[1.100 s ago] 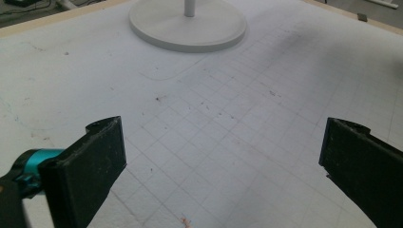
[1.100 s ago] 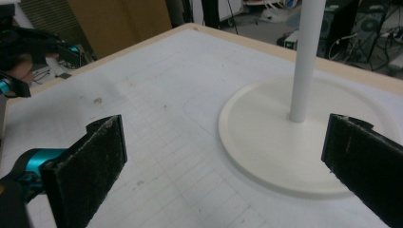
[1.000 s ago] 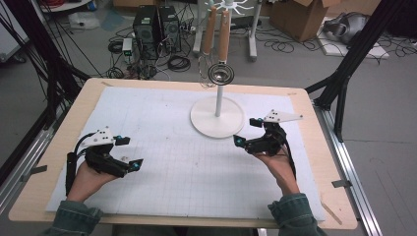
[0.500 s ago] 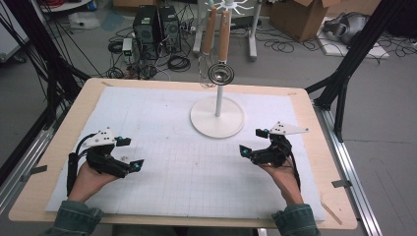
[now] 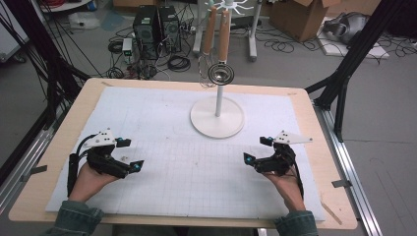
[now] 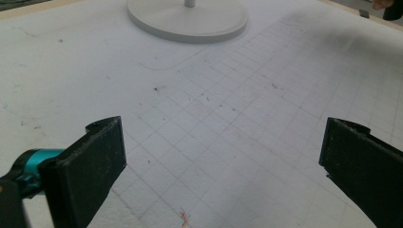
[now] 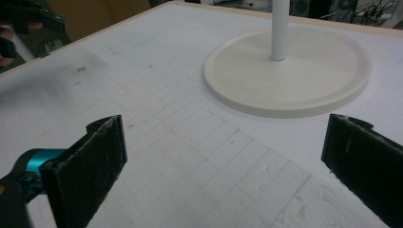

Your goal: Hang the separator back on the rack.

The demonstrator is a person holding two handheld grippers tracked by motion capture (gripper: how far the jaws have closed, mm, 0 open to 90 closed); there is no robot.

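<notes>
Worktop near-left corner: left hand-held gripper, released, jaws spread over bare gridded mat. Centre toward the far edge: white stand, its top cut off; hanging utensils are hard to make out. Near-right corner: right hand-held gripper, released, empty. Open mat lies between both.

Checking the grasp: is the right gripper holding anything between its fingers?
No: the right gripper has its fingers wide apart, with bare white mat between them, short of the stand.
</notes>
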